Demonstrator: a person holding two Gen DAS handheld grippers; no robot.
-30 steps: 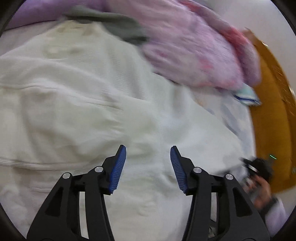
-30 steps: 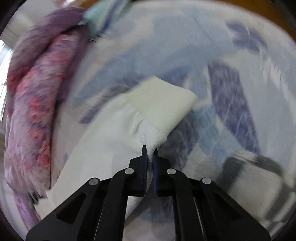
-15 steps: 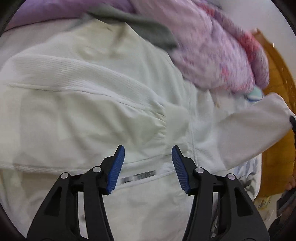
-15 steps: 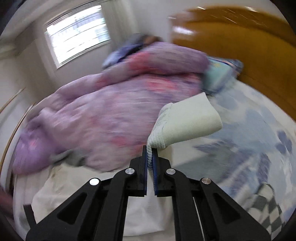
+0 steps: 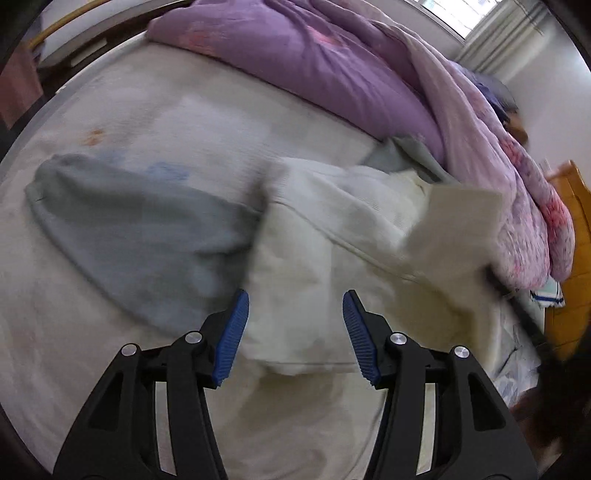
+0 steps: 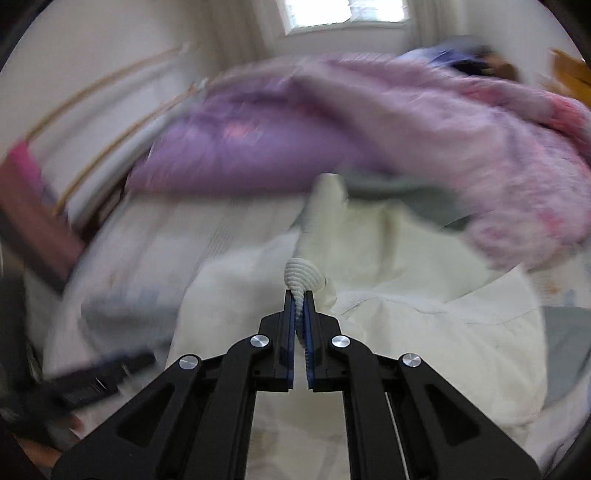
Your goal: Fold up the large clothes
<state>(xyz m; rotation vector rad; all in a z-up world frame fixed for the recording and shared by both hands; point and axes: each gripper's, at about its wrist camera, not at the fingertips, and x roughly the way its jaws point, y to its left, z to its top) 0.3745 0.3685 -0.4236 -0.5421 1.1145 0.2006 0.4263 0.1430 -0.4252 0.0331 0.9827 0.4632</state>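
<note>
A large cream-white garment (image 5: 332, 258) lies spread on the bed, partly over a grey garment (image 5: 140, 229). My left gripper (image 5: 295, 336) is open and empty, hovering over the white garment's near edge. My right gripper (image 6: 300, 314) is shut on the ribbed cuff (image 6: 303, 277) of the white garment's sleeve and holds it above the garment's body (image 6: 424, 325). The lifted sleeve also shows in the left wrist view (image 5: 454, 229), raised at the right.
A bunched purple and pink quilt (image 5: 369, 74) fills the far side of the bed. The pale bedsheet (image 5: 129, 110) lies at the left. A wooden headboard (image 5: 569, 258) stands at the right. A window (image 6: 347, 14) is in the far wall.
My right gripper has carried the sleeve cuff up and across, back over the garment's body. My left gripper has swung left, so the grey garment has come into view. It stays open.
</note>
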